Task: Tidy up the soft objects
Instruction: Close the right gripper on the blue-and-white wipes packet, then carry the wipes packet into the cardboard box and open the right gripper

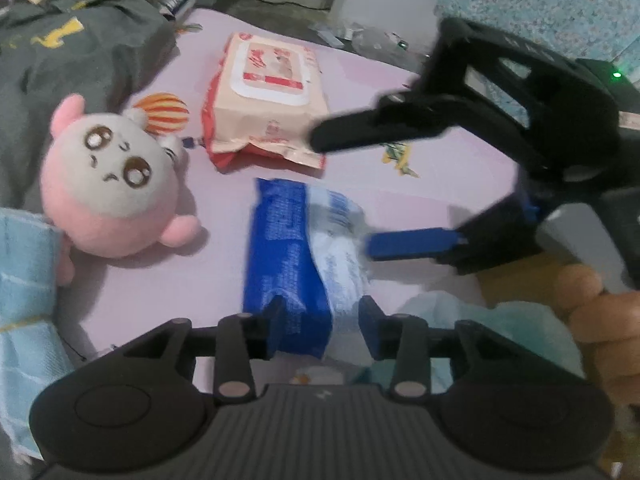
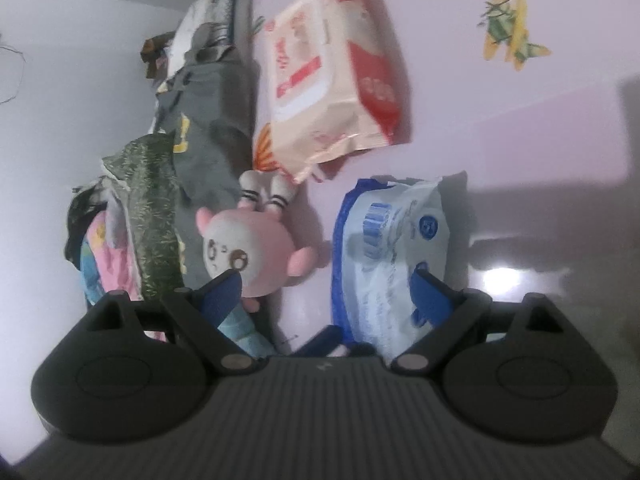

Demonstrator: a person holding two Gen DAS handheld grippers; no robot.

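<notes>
A blue and white wipes pack [image 1: 296, 248] lies on the pink sheet. My left gripper [image 1: 320, 320] has its two fingers on either side of the pack's near end, touching it. My right gripper [image 1: 348, 188] hovers open over the pack's far right side, one black finger above and one blue finger [image 1: 412, 244] beside it. In the right wrist view the right gripper [image 2: 324, 280] is wide open above the same pack [image 2: 392, 252] and the pink plush toy [image 2: 248, 252]. The plush [image 1: 108, 184] lies left of the pack.
A peach and red wipes pack [image 1: 264, 96] lies farther back; it also shows in the right wrist view [image 2: 328, 76]. Grey clothing [image 1: 72, 48] is piled at the left. A light blue towel [image 1: 24, 300] lies at the near left. A small striped plush [image 1: 166, 114] sits by the pink toy.
</notes>
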